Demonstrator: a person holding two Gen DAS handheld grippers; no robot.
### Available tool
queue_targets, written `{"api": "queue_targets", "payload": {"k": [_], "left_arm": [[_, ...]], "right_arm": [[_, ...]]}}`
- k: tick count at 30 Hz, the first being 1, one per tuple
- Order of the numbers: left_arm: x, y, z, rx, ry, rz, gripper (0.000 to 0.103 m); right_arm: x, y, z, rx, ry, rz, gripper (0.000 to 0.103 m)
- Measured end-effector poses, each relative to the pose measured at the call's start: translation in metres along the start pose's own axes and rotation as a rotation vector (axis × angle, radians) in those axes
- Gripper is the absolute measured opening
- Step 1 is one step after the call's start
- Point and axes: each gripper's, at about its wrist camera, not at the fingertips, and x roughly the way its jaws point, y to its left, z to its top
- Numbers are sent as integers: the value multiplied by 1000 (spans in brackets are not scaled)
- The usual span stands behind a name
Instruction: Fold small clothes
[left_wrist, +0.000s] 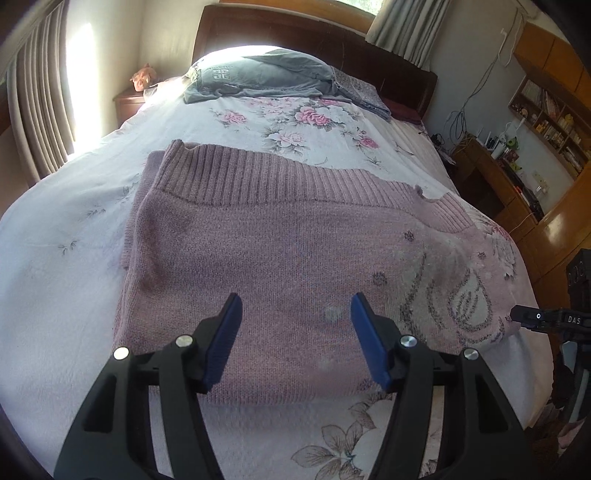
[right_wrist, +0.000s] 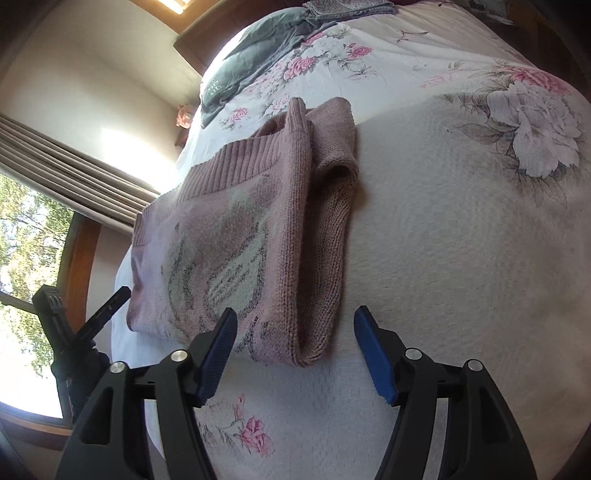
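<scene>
A pink knitted sweater (left_wrist: 280, 254) lies folded on the floral bedspread (left_wrist: 74, 229), its ribbed hem toward the headboard and a grey-white pattern on its right part. My left gripper (left_wrist: 295, 306) hovers open over the sweater's near edge, nothing between its blue pads. In the right wrist view the same sweater (right_wrist: 236, 229) shows its folded side, with a doubled-over layer along its right edge. My right gripper (right_wrist: 294, 319) stands open just before the sweater's near corner, holding nothing. The right gripper's black tip (left_wrist: 532, 318) pokes in at the left view's right edge.
A grey folded garment (left_wrist: 258, 77) and a patterned pillow (left_wrist: 362, 92) lie by the dark headboard (left_wrist: 295, 37). Curtains (left_wrist: 37, 103) hang left, a desk and shelves (left_wrist: 517, 155) stand right of the bed. White bedspread (right_wrist: 461, 240) stretches right of the sweater.
</scene>
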Motion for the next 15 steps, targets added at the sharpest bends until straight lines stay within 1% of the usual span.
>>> {"api": "queue_targets", "payload": {"k": [3,6,10,13,15], "left_arm": [[12,-12,9,5,23,-12,62],[27,-26,18,6,29,-24,62],[49,-42,30,11,46,-31,62],[62,-45,38,-1,46,-21,62],[70,-43,44,-17,49,-17,62]], "right_arm": [[-4,-11,3,22,-19,35,66],[-8,-21,9,38,-33,59,66],[-16,-29,24,48,-56,53,72],[-15,-34,36,58,-47,93,72],[-10,-36,43,67,-24,127,72]]}}
